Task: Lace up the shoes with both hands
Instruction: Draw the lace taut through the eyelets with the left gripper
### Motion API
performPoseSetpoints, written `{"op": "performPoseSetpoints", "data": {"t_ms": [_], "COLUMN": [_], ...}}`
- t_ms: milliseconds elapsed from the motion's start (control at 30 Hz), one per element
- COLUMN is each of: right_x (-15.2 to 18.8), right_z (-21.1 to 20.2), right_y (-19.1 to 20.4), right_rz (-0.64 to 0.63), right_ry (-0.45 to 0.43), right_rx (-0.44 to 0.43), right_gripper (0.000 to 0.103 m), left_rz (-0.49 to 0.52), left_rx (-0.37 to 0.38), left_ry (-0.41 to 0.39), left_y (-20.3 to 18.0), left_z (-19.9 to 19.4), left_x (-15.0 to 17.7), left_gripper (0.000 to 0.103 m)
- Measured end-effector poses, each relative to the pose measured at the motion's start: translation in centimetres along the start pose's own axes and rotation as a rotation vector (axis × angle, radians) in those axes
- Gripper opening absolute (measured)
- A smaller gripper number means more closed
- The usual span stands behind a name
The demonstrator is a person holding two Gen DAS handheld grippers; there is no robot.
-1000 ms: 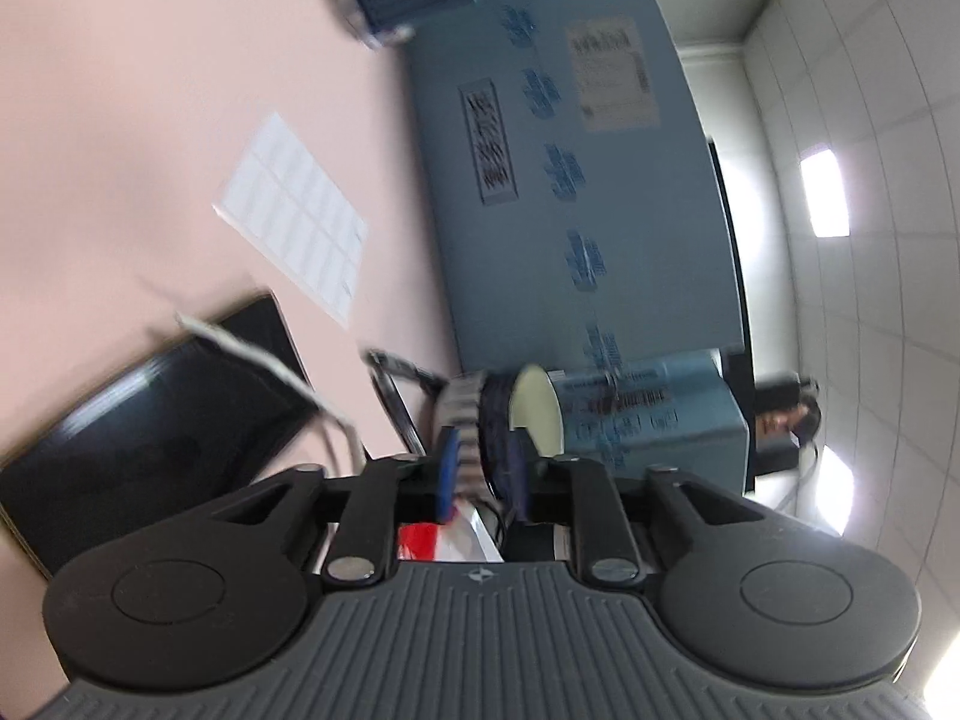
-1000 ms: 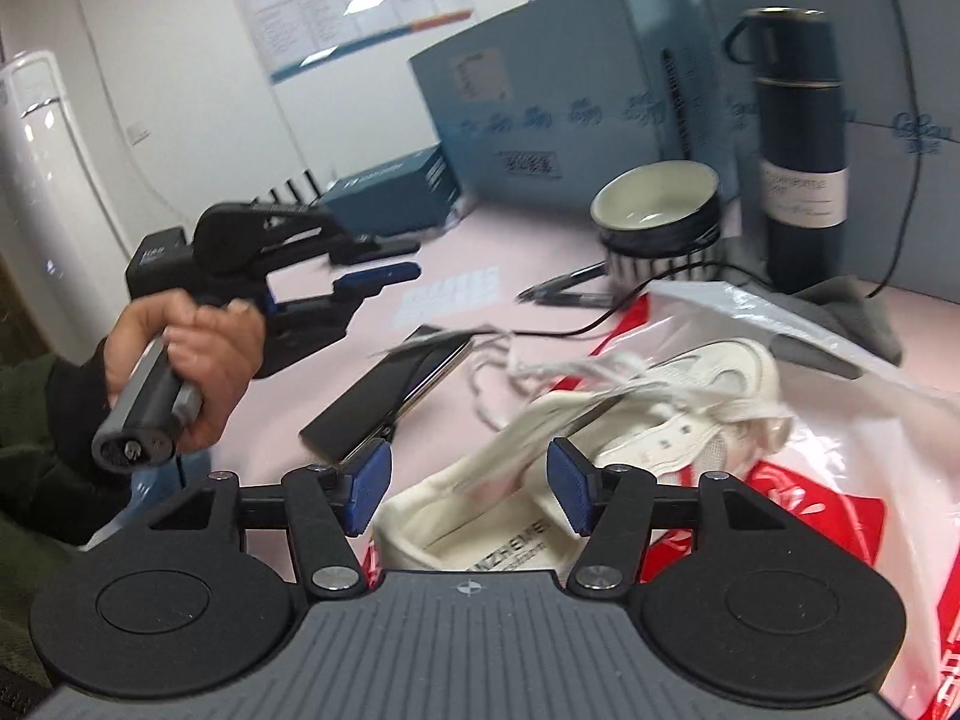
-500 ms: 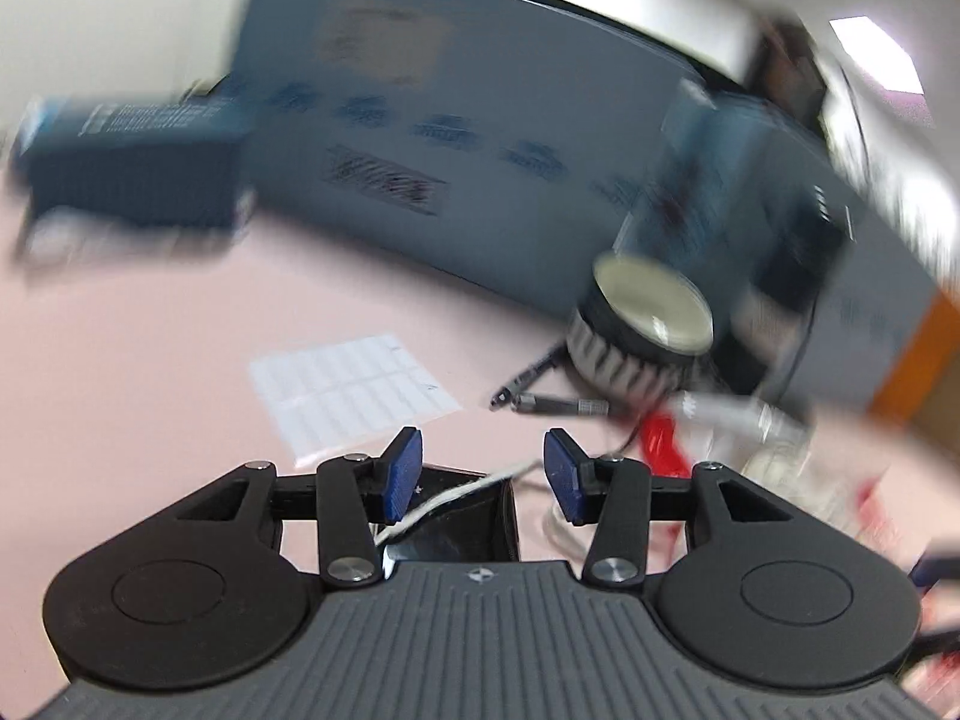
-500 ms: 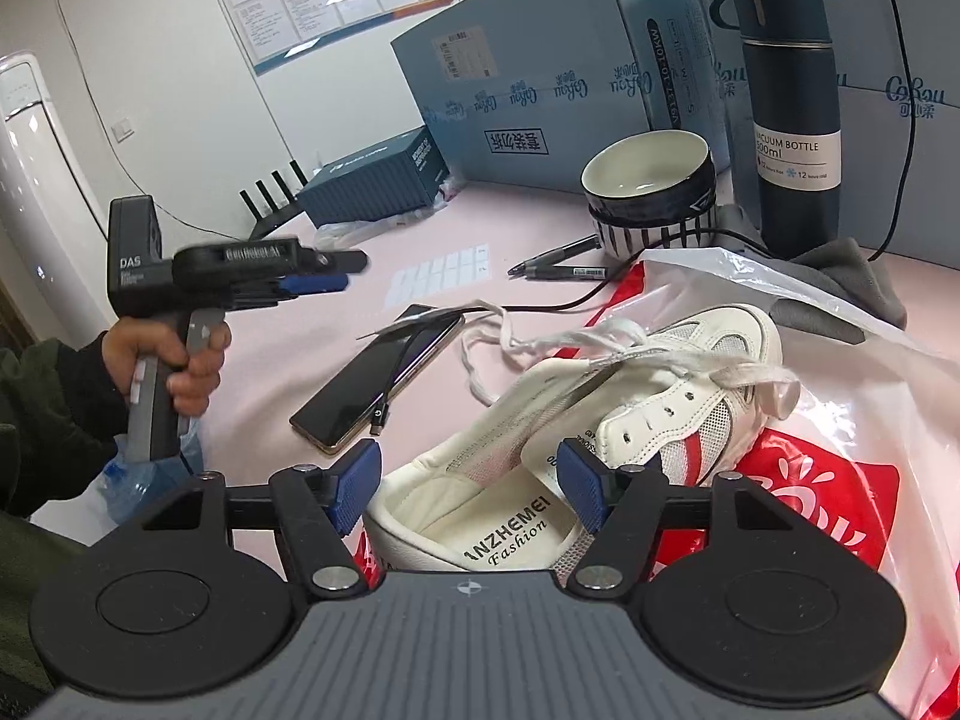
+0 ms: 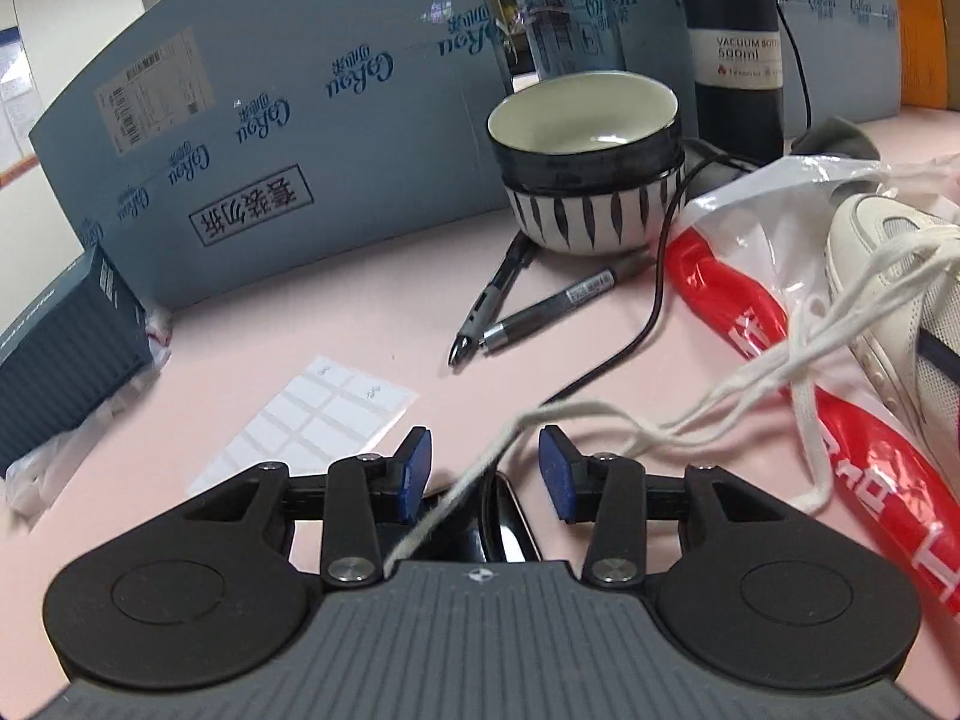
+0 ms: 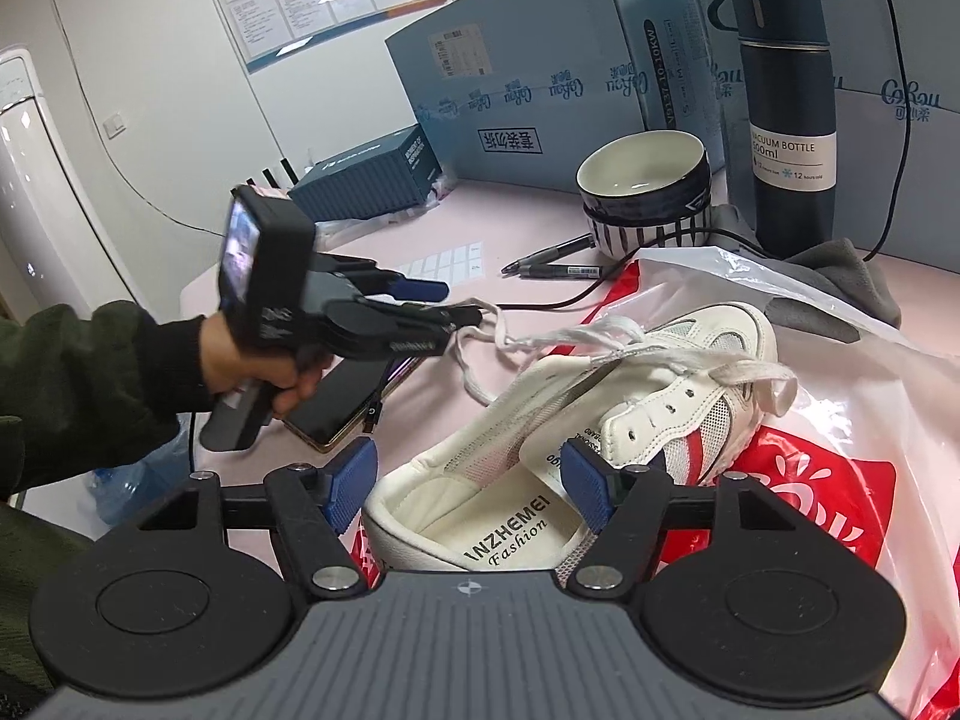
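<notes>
A white sneaker (image 6: 600, 420) with red stripes lies on a red and white plastic bag (image 6: 810, 480); it also shows at the right edge of the left wrist view (image 5: 888, 300). Its loose white lace (image 5: 630, 420) runs from the eyelets leftward. My left gripper (image 5: 483, 471) is open, and the lace end passes between its blue pads (image 5: 414, 468) without being pinched. In the right wrist view the left gripper (image 6: 462, 303) sits left of the shoe at the lace end (image 6: 540, 339). My right gripper (image 6: 471, 480) is open and empty just above the shoe's heel opening.
On the pink table (image 5: 360, 324): a striped bowl (image 5: 588, 162), two pens (image 5: 522, 312), a black cable (image 5: 654, 312), a label sheet (image 5: 306, 420), a dark vacuum bottle (image 6: 786, 120), a grey cloth (image 6: 840, 282), a phone (image 6: 348, 402), blue cartons (image 5: 270, 138) and a dark box (image 5: 54, 360).
My left gripper has swung round from pointing upward and sideways to level, facing the bowl, and opened around the lace end. The right gripper has moved slightly closer over the shoe's heel.
</notes>
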State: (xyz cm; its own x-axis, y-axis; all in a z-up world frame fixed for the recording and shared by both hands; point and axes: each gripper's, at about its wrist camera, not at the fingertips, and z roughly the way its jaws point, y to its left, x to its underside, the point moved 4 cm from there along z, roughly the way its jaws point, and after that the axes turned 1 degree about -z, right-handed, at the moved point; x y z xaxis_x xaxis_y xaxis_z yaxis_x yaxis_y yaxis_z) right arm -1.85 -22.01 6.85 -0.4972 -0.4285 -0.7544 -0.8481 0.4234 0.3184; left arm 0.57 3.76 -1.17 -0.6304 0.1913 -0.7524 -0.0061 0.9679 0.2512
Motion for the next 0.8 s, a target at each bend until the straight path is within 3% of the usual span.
{"op": "performPoseSetpoints", "data": {"t_ms": [33,467,700,800], "right_x": [0.0,0.1,0.1,0.1], "right_z": [0.0,0.4,0.6,0.6], "right_y": [0.0,0.1,0.1,0.1], "right_rz": [0.001,0.000,-0.001,-0.002], "right_ry": [0.000,-0.001,-0.002,-0.001], "right_rx": [0.000,0.000,-0.002,-0.005], "right_gripper": [0.066,0.068,0.069,0.070], "left_rz": [-0.010,-0.111,-0.081,-0.020], "left_rx": [0.004,-0.029,-0.043,-0.061], "left_ry": [-0.008,-0.168,-0.199,-0.216], "left_y": [0.1,1.4,1.3,0.7], "left_z": [0.0,-4.5,-5.8,-6.2], "left_x": [-0.1,-0.6,-0.6,-0.7], "left_gripper": [0.008,0.007,0.007,0.007]}}
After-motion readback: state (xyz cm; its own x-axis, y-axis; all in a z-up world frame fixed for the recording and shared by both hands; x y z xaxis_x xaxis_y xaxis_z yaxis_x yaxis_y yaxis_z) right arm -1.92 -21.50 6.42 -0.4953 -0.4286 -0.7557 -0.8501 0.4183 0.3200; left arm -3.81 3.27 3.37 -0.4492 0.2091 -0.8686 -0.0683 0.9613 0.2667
